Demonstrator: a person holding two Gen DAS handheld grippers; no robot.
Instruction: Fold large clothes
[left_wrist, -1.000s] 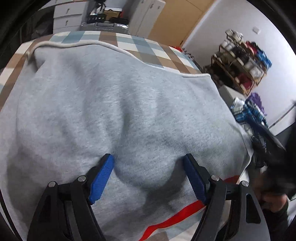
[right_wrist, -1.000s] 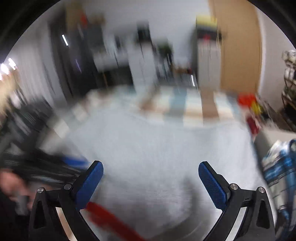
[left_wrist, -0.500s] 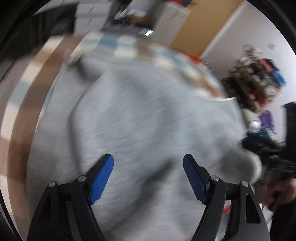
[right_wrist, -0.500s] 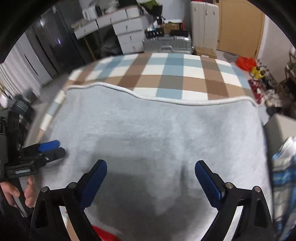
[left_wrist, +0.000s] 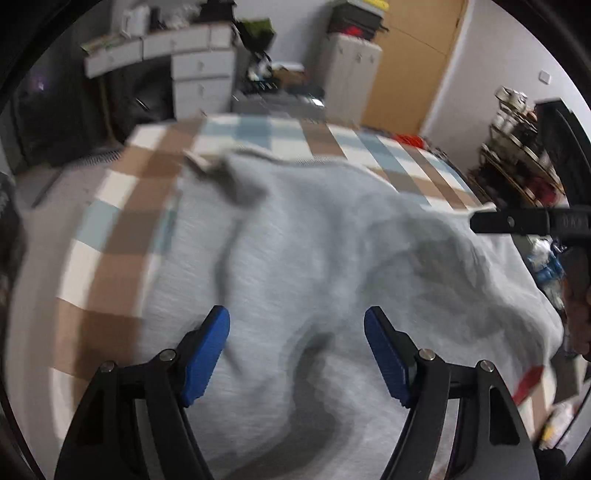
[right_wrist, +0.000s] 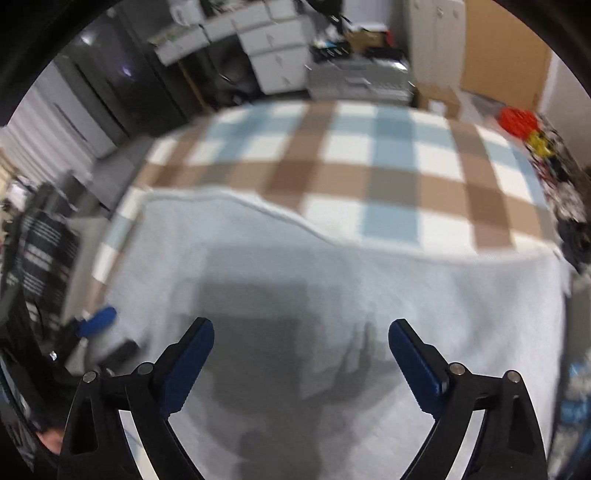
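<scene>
Covering checked bedspread (right_wrist: 391, 177): grey garment (right_wrist: 369, 280) | drawers (left_wrist: 201, 79) behind

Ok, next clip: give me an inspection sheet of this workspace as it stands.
Surface: bed with brown, blue and white checked cover.
Job's things: large grey fleece garment spread on it, rumpled, far left corner turned over.
Clutter: red and yellow items on floor past the bed.
Grippers: left gripper open, above garment; right gripper open, empty.
Cables: nothing seen.
Surroundings: white drawer unit, wooden door, cluttered shelf rack.
</scene>
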